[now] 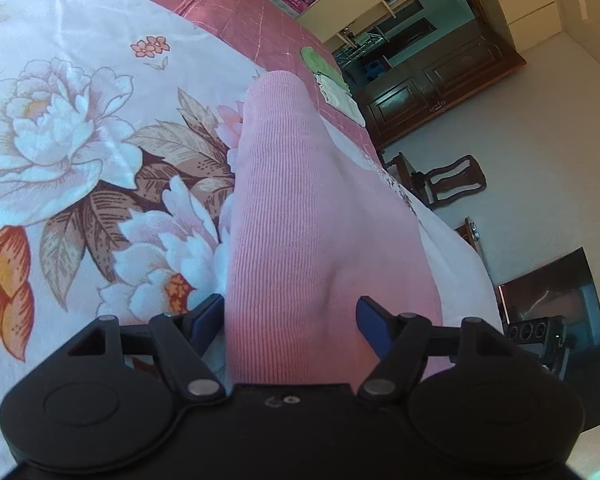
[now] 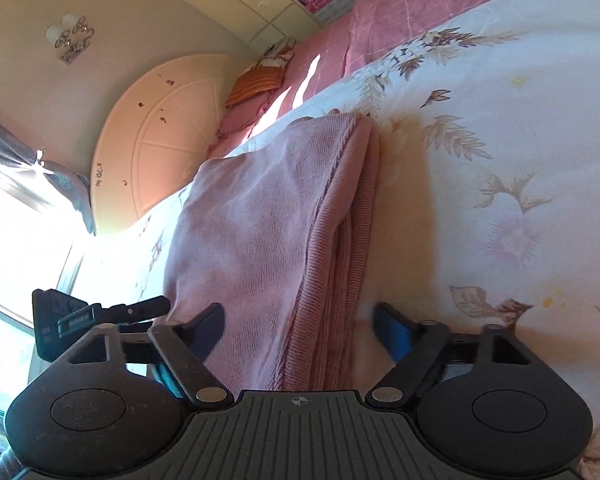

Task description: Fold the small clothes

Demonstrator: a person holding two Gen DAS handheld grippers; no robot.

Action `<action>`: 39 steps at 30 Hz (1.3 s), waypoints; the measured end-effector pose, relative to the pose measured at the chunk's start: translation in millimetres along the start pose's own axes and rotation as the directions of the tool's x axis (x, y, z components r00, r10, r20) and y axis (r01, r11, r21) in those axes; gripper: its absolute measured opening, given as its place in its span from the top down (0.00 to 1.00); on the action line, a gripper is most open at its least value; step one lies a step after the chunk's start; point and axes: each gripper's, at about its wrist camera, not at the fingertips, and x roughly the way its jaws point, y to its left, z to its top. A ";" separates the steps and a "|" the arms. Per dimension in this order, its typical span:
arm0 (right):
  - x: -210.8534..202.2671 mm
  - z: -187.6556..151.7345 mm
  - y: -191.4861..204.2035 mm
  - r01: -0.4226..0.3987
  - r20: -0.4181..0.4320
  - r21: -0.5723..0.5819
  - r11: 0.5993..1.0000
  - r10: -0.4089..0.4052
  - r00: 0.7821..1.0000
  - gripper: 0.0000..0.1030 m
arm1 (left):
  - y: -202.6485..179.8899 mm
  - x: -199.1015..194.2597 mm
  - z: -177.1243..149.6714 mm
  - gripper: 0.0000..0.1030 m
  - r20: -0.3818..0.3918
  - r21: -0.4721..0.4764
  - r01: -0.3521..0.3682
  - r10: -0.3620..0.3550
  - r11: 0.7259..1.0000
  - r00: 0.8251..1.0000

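A pink ribbed knit garment (image 1: 320, 208) lies folded on the floral bedsheet (image 1: 79, 120) and runs straight away from my left gripper (image 1: 289, 318). Its near end sits between the wide-apart jaws. The left pad is at its edge and the right finger (image 1: 374, 320) overlaps it, with no visible pinch. In the right wrist view the same garment (image 2: 267, 220) shows its stacked folded edge. My right gripper (image 2: 302, 330) straddles that edge with the jaws apart, and a strip of sheet shows between the cloth and the right pad (image 2: 392, 332).
A pink quilt (image 1: 239, 4) covers the far part of the bed, with green and white cloths (image 1: 332, 80) on it. Beyond the bed's edge are a dark wooden cabinet (image 1: 440, 80) and a chair (image 1: 452, 180). A headboard (image 2: 159, 128) and striped pillow (image 2: 255, 80) lie left.
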 end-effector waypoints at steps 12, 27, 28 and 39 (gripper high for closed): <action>4.6 -4.6 0.1 -0.002 0.078 -0.002 1.000 0.002 0.997 0.75 | -52.3 28.1 0.0 0.63 0.032 0.195 -0.140 0.136 0.971 0.990; -28.6 -37.1 116.3 0.177 0.199 -0.255 0.951 -0.128 0.972 0.81 | -97.7 -29.4 -17.9 0.71 0.098 0.341 -0.117 0.089 0.933 0.991; -27.9 -39.0 125.7 0.181 0.204 -0.253 0.950 -0.131 0.970 0.81 | -93.5 -38.7 -20.5 0.71 0.100 0.345 -0.109 0.080 0.932 0.992; 15.9 -83.4 225.7 0.174 0.236 -0.299 0.938 -0.104 0.966 0.81 | -38.9 -150.4 -15.7 0.71 0.142 0.371 -0.112 0.063 0.922 0.988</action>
